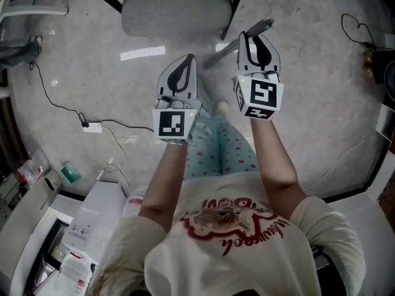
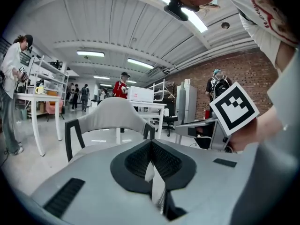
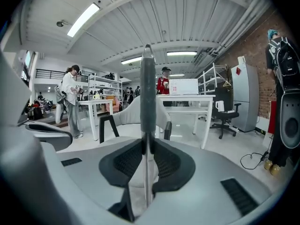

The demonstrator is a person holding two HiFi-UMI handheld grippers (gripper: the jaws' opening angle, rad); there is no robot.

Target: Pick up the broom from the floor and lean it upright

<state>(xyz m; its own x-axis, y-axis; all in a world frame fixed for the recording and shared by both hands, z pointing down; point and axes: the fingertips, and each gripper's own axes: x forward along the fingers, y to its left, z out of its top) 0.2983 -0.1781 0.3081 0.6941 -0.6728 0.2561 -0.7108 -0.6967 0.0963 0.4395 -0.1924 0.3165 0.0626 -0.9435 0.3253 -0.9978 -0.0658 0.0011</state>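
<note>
Broom [image 3: 147,78] clamped by its grey handle between the jaws of the right gripper [image 3: 146,146], long axis rising straight up out of the grip, thinner metal length running down through the gap. From the head view, seen as a grey bar slanting across those fingertips, brush end not in sight. Left gripper [image 2: 151,146] just beside the right, jaws together on nothing, clear of the handle, so nearer hand plainly the right. Directly ahead, close, a grey chair [image 1: 176,8]: likely the first thing in the way of any swing. Farther left, a cable [image 1: 68,110] trailing over the floor.
</note>
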